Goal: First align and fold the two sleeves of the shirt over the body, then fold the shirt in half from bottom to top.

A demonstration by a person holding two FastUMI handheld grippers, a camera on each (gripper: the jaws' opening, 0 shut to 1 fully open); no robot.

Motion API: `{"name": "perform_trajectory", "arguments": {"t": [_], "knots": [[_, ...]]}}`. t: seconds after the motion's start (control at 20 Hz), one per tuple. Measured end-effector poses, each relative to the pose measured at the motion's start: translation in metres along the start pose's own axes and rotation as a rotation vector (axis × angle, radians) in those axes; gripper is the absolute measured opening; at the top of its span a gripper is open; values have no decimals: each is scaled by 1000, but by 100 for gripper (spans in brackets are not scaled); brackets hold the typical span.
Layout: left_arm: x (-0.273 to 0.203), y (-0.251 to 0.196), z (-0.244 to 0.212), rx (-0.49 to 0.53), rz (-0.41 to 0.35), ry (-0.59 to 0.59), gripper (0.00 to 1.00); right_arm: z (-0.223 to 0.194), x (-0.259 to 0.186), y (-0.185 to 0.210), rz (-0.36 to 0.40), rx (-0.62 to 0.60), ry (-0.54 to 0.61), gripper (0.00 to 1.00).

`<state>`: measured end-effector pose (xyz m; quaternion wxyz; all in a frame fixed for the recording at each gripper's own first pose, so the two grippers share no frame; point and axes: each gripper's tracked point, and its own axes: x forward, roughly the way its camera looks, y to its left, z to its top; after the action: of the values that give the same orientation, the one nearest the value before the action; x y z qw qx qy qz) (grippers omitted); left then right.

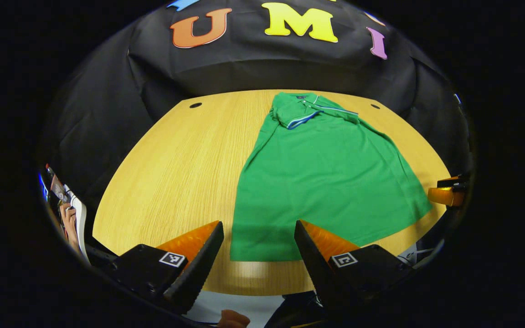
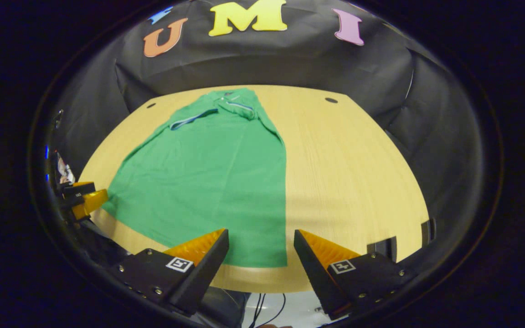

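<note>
Shirt (image 1: 321, 182): green, lying flat on the table, collar at the far end, hem at the near end. In the left gripper view it fills the centre and right of the frame, hem running along the lower middle. In the right gripper view the shirt (image 2: 208, 182) fills the centre and left, its straight right edge running down the middle of the frame.

Sleeves: both lie folded inward over the upper body. A striped cuff (image 1: 301, 120) crosses the chest just below the collar (image 1: 300, 97); in the right gripper view the cuff (image 2: 189, 120) sits upper left of centre.

Left gripper (image 1: 259, 237): bottom centre of its own view, jaws apart, nothing between them. It is above the near left corner of the hem; whether the fingers touch the cloth cannot be told. It also shows at the left edge of the right gripper view, as the left gripper (image 2: 84, 200), just beside the hem corner.

Right gripper (image 2: 261, 243): bottom centre of its own view, jaws apart and empty, over the near right corner of the hem. Part of the right gripper (image 1: 447, 193) shows at the right edge of the left gripper view.

Table (image 1: 180, 168): light wood grain, rounded near edge, small dark holes (image 1: 195, 105) near the far corners.

Hand (image 1: 68, 221): at the lower left edge of the left gripper view.

Cables (image 2: 262, 310): bottom of the right gripper view, below the table edge.
</note>
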<state>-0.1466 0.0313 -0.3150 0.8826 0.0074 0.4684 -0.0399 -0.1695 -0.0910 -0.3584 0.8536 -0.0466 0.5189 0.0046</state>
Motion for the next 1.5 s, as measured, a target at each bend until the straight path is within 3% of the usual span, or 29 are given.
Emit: {"name": "perform_trajectory", "arguments": {"t": [0.45,0.65,0.9,0.95,1.05,1.1,1.15,1.2,1.25,1.5], "knots": [[11,4,-20,-24,17,37,100,-25,21,1,3,32,110,94],[17,-1,-18,-52,10,53,100,-26,20,17,18,-12,109,100],[19,-15,-16,-65,-32,102,99,-20,25,33,37,-15,107,100],[19,-19,-14,-43,-50,96,95,-18,25,37,41,-1,100,77],[23,-26,-9,-27,-76,86,57,-15,29,44,51,39,80,32],[22,-24,-8,-41,-67,87,33,-16,29,44,45,40,80,10],[24,-25,-8,-56,-65,83,8,-15,28,43,43,35,82,6],[23,-25,-8,-69,-66,82,4,-18,24,47,46,48,78,6],[23,-25,-8,-71,-70,89,4,-12,27,45,54,54,77,1],[21,-26,-8,-97,-87,104,4,-11,27,43,66,84,97,1]]}}
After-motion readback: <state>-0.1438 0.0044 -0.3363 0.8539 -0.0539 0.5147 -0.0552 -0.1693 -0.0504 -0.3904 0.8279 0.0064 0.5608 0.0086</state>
